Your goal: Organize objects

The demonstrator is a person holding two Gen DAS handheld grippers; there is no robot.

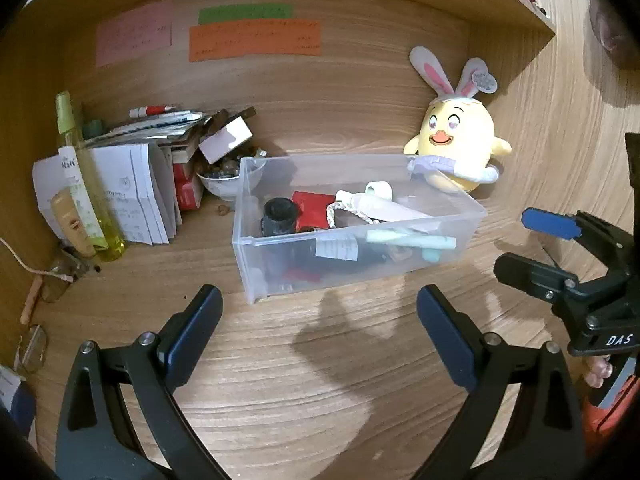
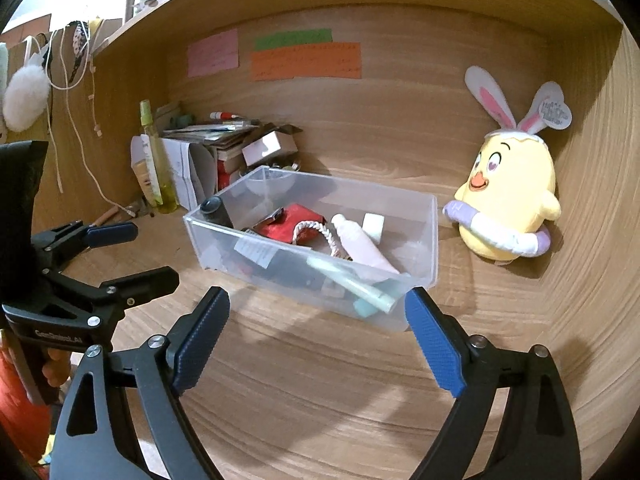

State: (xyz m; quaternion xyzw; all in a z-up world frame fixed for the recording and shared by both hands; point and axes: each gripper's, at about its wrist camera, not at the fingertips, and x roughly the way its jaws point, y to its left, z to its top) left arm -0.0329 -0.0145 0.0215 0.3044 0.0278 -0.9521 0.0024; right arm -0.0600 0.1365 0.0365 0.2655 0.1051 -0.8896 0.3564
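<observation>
Wooden desk alcove [image 1: 304,380]: grained board underfoot, back panel and side walls; fills both views.

Clear plastic bin [image 1: 440,256]: open-topped, standing on the desk at centre frame in both views, tilted a little askew to the back panel. Holds a black cylindrical item [image 1: 280,216] at its left end, a red packet [image 1: 312,208] behind the middle, a pale pink tube [image 2: 360,244], a white braided cord [image 2: 316,232], and a mint-green pen-like item [image 1: 412,242] lying along the front wall.

Yellow chick plush [image 2: 508,192]: rabbit ears, lilac swim ring; upright at right of frame, just behind and beside the bin's right end, apart from it in the right wrist view.

Stack of papers and small boxes [image 1: 144,184]: left of centre, against the back panel, with a red-and-white marker [image 1: 154,111] on top.

Left gripper [image 1: 320,320]: lower frame, jaws spread wide, nothing between them, short of the bin's front wall.

Right gripper [image 2: 318,322]: lower frame, jaws spread wide and empty; the blue right pad lies just beside the bin's near corner, contact not clear.

Sticky notes [image 1: 256,38]: pink, green, orange; upper back panel.

Yellow-green spray bottle [image 1: 86,184]: upright, far left.

White bowl [image 1: 224,184]: small items inside, just left of the bin.
</observation>
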